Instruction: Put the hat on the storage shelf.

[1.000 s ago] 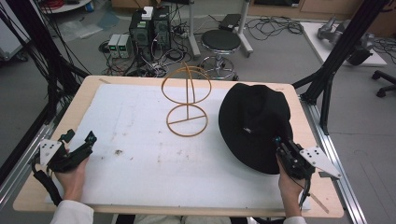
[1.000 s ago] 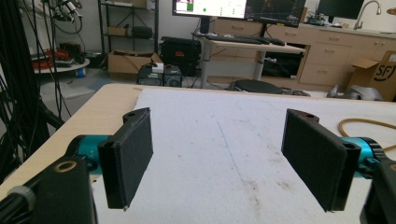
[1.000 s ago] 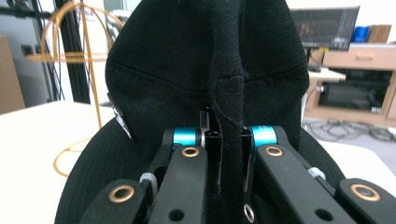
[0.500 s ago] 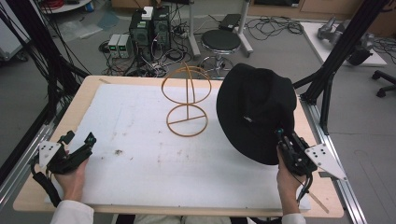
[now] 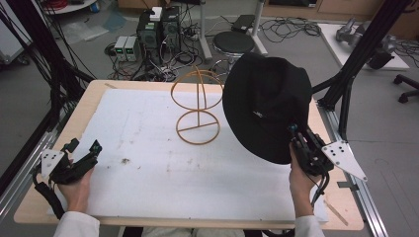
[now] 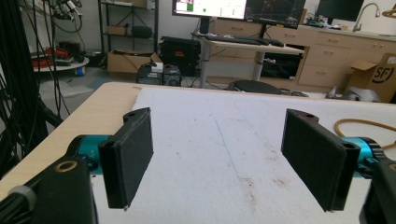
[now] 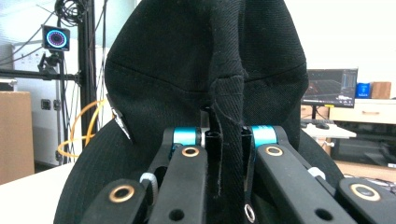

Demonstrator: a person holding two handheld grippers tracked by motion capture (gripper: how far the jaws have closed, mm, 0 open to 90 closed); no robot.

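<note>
A black bucket hat (image 5: 267, 106) hangs in the air above the table's right side, tilted up on edge. My right gripper (image 5: 299, 140) is shut on its brim at the lower right; in the right gripper view the brim (image 7: 229, 140) is pinched between the two jaws and the crown rises above. A golden wire hat stand (image 5: 197, 106) is upright at the table's middle back, just left of the hat. My left gripper (image 5: 84, 155) rests near the front left edge, open, its pads (image 6: 133, 154) wide apart with nothing between them.
A white mat (image 5: 197, 168) with a few brown stains covers most of the wooden table (image 5: 39, 197). Black frame posts (image 5: 356, 64) stand at the right and left. A stool (image 5: 236, 43), cables and electronics boxes lie on the floor beyond the far edge.
My right gripper has lifted the hat off the mat and tipped it up on edge, carrying it up and slightly back. The left gripper has stayed put.
</note>
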